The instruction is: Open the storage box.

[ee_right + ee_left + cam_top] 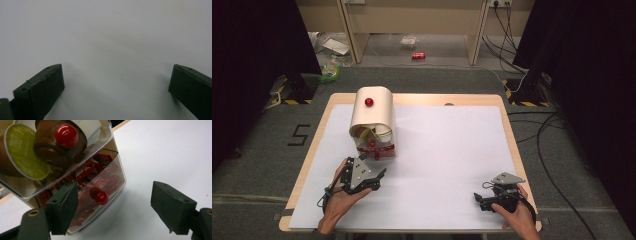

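A wooden table (314, 131) stands on grey carpet, its top almost wholly covered by a white sheet (447, 150) that leaves a rim of pale wood showing along the far and left edges. At the far left of the sheet sits a small drawer box (373, 125) with a cream curved lid and a red knob (369, 102) on top; its walls are clear plastic. In the left gripper view the upper drawer holds brown coffee pods (57, 145), one with a green foil lid, and the lower drawer (100, 182) holds red packets, with a small red knob (101, 197) on its front. Left gripper (364, 176): held just in front of the box, near its lower drawer, jaws spread wide with nothing between them; one jaw overlaps the drawer front in its own view, but whether it touches I cannot tell. The lower knob lies between the jaws, nearer the left one, untouched. Right gripper (482, 197): rests low over the near right corner of the sheet, well apart from the box, jaws spread, bare white sheet between them. Room: dark curtains (257, 65) on both sides, a light wooden bench or shelf frame (412, 20) beyond the table, a red can (418, 55) and some litter on the floor under it, black cables (542, 135) trailing across the carpet at right, yellow-black tape on stand feet, and a black mark like a "5" (300, 134) on the carpet at left.
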The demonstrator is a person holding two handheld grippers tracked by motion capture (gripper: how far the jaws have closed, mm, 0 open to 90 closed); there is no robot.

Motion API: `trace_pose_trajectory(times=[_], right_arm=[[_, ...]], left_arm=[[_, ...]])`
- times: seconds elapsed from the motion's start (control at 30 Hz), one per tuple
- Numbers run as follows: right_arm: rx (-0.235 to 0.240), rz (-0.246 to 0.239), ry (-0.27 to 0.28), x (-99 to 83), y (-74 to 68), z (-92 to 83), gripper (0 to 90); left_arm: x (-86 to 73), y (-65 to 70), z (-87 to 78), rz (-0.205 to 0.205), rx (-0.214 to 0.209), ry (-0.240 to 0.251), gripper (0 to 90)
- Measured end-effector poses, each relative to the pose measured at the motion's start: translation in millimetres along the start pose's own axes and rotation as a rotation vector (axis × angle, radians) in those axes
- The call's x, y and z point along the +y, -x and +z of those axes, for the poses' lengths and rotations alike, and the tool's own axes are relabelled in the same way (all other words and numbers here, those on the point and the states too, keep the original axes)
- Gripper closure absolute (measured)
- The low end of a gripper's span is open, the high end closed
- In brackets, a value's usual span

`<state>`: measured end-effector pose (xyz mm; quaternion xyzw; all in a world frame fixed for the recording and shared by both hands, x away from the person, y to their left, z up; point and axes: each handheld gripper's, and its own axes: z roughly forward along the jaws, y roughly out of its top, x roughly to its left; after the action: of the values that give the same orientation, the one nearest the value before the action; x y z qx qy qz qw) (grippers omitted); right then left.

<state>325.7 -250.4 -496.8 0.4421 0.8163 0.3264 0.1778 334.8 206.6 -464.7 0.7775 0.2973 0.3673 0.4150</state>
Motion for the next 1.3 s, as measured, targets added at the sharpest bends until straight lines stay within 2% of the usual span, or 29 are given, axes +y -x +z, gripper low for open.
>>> trace_pose_trajectory(times=[0.4,0.63,0.87,1.13,1.23,1.3], right_arm=[[-0.001,-0.001,0.001,0.0,0.0,0.0,0.3],[0.000,0.000,0.000,0.0,0.0,0.0,0.3],[0.000,0.000,0.000,0.0,0.0,0.0,0.3],[0.000,-0.002,0.000,0.0,0.1,0.1,0.3],[-0.001,-0.001,0.000,0.0,0.0,0.0,0.3],[-0.001,-0.002,0.000,0.0,0.1,0.1,0.3]], left_arm=[[2.3,-3.5,11.0,0.043,0.024,-0.015,22.1],[1.5,-0.9,15.8,0.092,0.039,-0.038,22.1],[1.8,0.6,16.6,0.115,0.046,-0.042,22.1],[1.5,4.2,18.2,0.172,0.064,-0.055,21.9],[1.6,4.6,18.6,0.180,0.064,-0.052,21.8],[2.2,5.5,19.6,0.208,0.067,-0.059,22.3]])
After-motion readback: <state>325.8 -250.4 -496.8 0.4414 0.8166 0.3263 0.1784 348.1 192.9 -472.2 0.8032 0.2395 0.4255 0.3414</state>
